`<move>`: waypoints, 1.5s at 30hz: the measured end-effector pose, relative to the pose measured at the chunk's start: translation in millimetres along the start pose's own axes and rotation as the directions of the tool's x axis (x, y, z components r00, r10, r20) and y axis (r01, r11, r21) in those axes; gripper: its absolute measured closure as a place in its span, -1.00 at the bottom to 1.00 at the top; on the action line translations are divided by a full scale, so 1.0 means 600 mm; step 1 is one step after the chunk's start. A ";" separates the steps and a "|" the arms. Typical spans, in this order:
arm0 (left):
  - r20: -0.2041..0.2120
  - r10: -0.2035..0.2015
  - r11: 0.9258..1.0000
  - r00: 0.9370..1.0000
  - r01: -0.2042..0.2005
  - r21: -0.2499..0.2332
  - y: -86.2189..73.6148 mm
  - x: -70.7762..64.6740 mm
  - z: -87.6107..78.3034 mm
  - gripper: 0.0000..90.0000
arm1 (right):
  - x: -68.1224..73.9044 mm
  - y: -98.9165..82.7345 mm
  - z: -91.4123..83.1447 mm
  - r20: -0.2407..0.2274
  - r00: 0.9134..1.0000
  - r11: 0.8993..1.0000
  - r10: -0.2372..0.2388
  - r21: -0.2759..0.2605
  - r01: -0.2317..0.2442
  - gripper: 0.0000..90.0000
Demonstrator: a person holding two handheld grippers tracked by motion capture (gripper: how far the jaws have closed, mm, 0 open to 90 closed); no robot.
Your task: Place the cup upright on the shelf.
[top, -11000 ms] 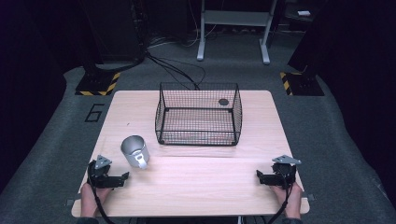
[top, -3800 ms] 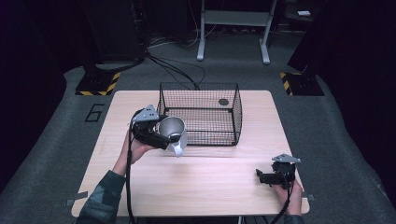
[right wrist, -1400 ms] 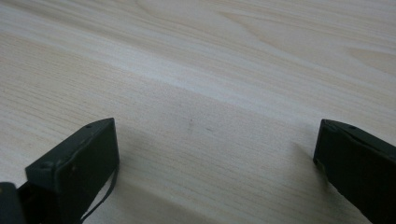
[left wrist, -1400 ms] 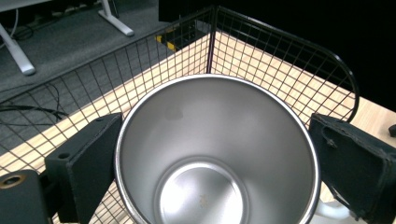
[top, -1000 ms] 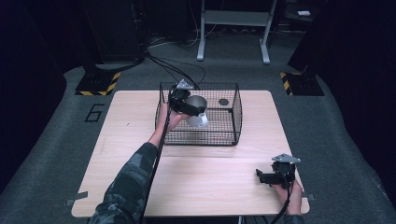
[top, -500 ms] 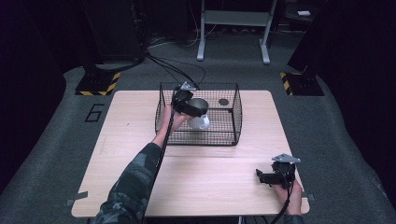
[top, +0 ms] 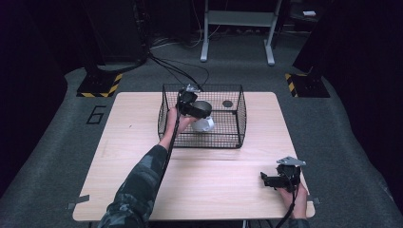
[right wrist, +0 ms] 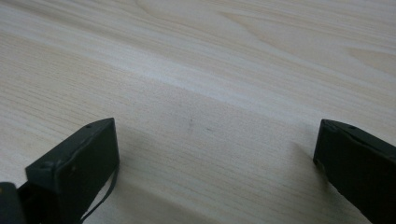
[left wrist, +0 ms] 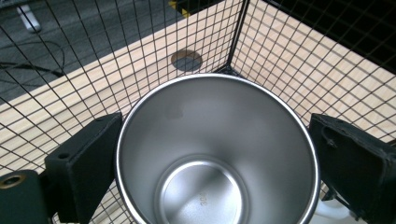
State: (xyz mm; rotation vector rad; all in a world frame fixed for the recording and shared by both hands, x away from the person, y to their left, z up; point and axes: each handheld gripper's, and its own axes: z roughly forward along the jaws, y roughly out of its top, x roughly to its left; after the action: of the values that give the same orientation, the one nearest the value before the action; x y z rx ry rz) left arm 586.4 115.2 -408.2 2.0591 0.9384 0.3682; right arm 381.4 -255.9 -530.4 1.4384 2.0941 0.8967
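My left gripper [top: 196,110] holds a steel cup [top: 203,118] inside the black wire basket [top: 237,127] at the table's far middle. In the left gripper view the cup [left wrist: 217,154] sits mouth-up between the two black jaws, which press on its sides, with the basket mesh [left wrist: 299,60] all around. Its inside holds nothing. My right gripper [top: 267,181] rests low at the table's near right corner, jaws wide apart over bare wood [right wrist: 205,93].
A small dark round disc [top: 227,103] lies on the basket floor at the far right, also seen past the cup rim as the disc [left wrist: 186,60]. The wooden table [top: 119,156] spreads wide to the left and front of the basket. Cables trail on the floor behind.
My left gripper took the cup from the table's near left, carried it up and over the basket's rim, and now has lowered it inside. The right gripper has stayed put.
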 end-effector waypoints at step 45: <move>-0.049 -0.034 0.994 0.998 0.039 0.103 -0.017 0.003 0.013 -1.00 | 0.000 0.000 -0.001 0.001 1.000 1.000 -0.002 0.006 0.002 -1.00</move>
State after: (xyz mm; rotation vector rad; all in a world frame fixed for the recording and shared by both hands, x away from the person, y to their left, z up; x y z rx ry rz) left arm 587.0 116.2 -421.1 2.1320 1.0422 0.3570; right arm 381.0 -256.0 -530.1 1.4392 2.0992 0.8892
